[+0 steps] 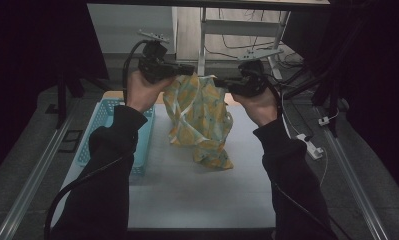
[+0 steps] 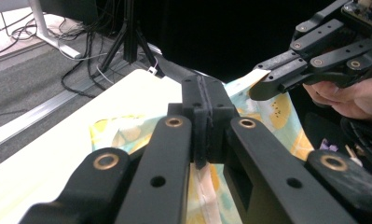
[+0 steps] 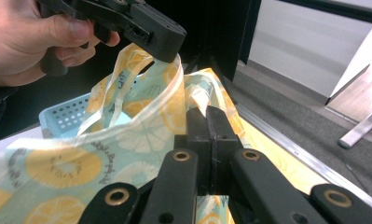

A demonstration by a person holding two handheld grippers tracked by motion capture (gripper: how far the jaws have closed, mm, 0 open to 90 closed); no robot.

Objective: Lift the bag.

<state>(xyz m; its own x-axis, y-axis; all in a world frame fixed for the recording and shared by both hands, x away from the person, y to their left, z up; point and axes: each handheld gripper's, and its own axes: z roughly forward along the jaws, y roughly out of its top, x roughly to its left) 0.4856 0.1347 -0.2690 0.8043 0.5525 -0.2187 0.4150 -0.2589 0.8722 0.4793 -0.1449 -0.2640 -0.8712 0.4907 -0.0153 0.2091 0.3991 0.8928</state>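
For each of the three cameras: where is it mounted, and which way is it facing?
High view: above the person's side, looking forward and down on the white table; both forearms enter from below.
Left gripper view: rides the left tool, looking along its shut jaws toward the right tool.
Right gripper view: rides the right tool, facing the left hand.
Shared: the lemon-print yellow and blue cloth, pinched by both.

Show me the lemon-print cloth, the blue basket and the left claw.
lemon-print cloth [image 1: 199, 120], high view, middle of the hanging fabric.
blue basket [image 1: 103, 112], high view, its perforated wall.
left claw [image 1: 187, 69], high view, at its tips.
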